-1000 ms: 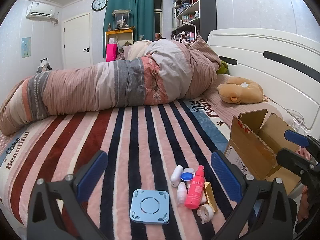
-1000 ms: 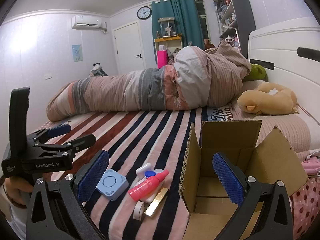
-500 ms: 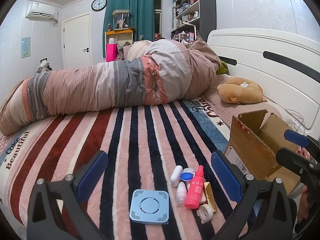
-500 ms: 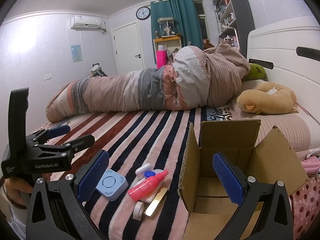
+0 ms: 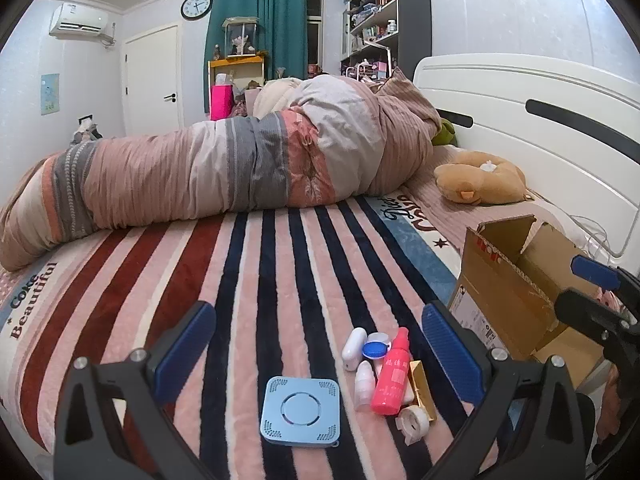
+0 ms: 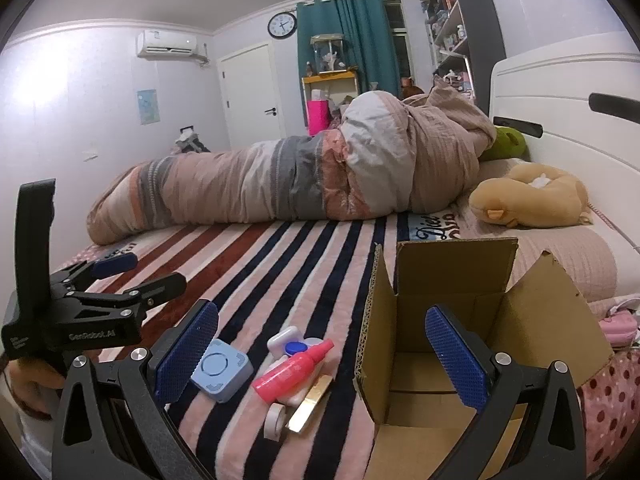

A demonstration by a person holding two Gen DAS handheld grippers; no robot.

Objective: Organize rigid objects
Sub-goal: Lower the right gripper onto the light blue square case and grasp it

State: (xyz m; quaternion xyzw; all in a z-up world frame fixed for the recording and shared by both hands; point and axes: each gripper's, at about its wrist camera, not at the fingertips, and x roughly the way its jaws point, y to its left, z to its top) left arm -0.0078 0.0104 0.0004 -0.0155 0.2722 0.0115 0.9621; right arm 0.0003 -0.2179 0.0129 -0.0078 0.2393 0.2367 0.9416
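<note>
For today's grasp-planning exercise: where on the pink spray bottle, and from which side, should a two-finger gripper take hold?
Grip the pink spray bottle across its wide cylindrical body, not the thin nozzle. It lies flat among small items, so probably come from above, fingers either side. Both the left gripper and right gripper are open.

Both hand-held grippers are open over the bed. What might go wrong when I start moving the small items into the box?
The pink bottle lies across the gold tube and white bottles; grabbing it may scatter them. The tape roll could roll off. The cardboard box stands on soft bedding and may tip if bumped.
</note>
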